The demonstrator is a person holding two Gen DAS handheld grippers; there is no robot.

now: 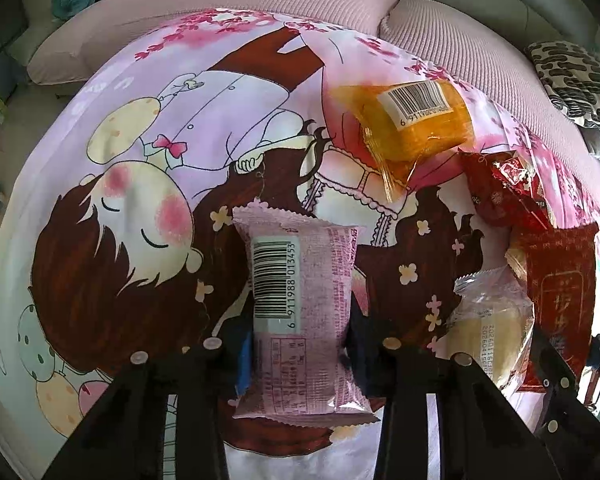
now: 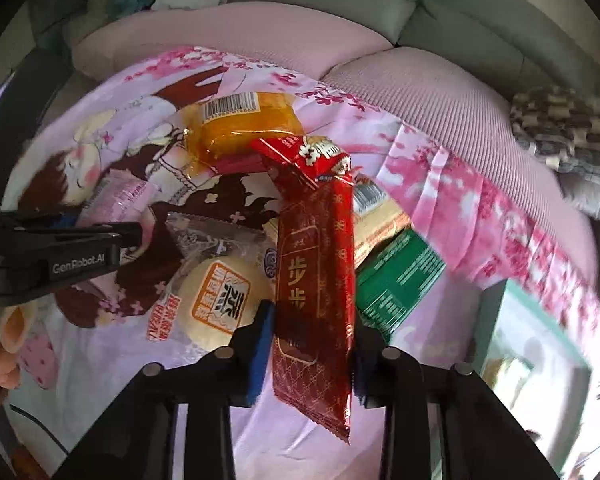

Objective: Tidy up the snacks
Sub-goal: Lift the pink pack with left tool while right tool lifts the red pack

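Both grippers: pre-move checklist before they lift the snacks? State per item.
1. Left gripper closed on the pink snack pack: ok, pads press both sides.
2. Right gripper closed on the long red snack pack: ok, pack sits between the pads.
3. Red pack free of its neighbours: cannot tell, it overlaps the green box and the clear-wrapped round pastry.
4. Pink pack clear of other snacks: ok, only the printed cloth around it.
5. Grippers clear of each other: ok, apart in the right wrist view.
6. Drop-off spot for the snacks: cannot tell, no bin or tray in view.
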